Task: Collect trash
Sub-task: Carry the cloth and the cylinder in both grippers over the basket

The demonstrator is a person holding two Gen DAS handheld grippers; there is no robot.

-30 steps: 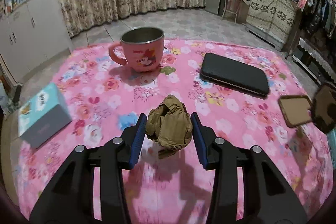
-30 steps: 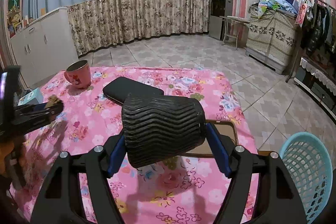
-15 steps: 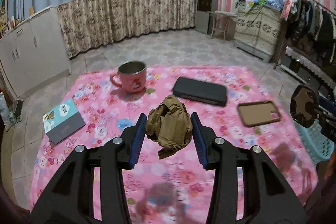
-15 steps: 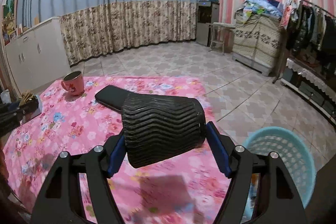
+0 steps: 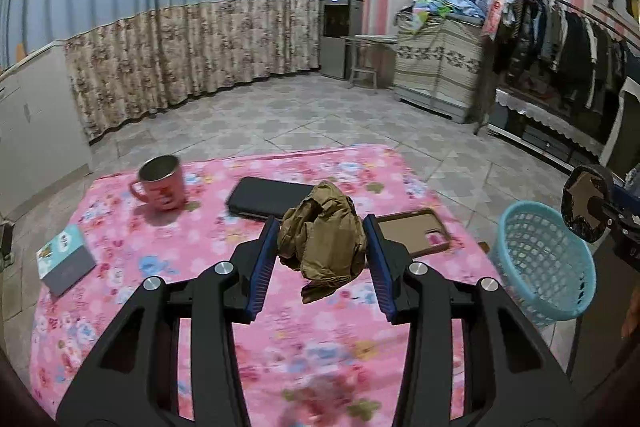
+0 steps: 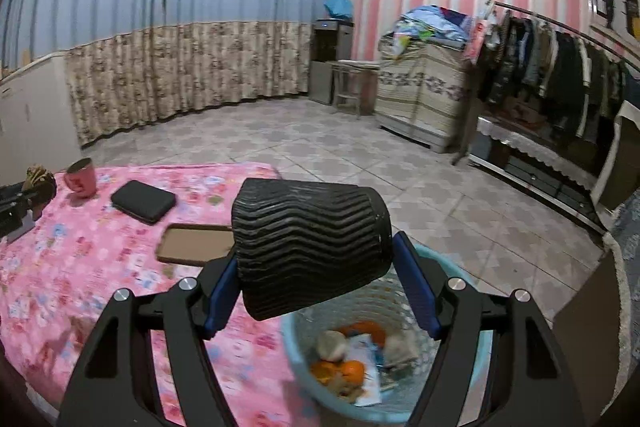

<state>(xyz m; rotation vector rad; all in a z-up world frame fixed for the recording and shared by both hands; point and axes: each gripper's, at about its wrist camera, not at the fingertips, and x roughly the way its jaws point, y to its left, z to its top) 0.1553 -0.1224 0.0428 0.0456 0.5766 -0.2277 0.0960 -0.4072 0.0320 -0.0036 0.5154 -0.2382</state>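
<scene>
Fingers of the left gripper [image 5: 322, 247] clamp crumpled brown paper [image 5: 323, 237]; the right gripper [image 6: 316, 287] grips a ribbed black cup [image 6: 310, 247] above the blue basket [image 6: 472, 355].

Left wrist view: over the near edge of the pink floral tablecloth [image 5: 132, 263], tilted downward, facing the curtained wall; blue mesh basket [image 5: 540, 263] right of the cloth.
Right wrist view: same heading, set at the cloth's [image 6: 80, 267] right end, close above the basket [image 6: 384, 355].
Shared: cloth, basket, pink mug [image 5: 162, 183] [image 6: 82, 179].
</scene>
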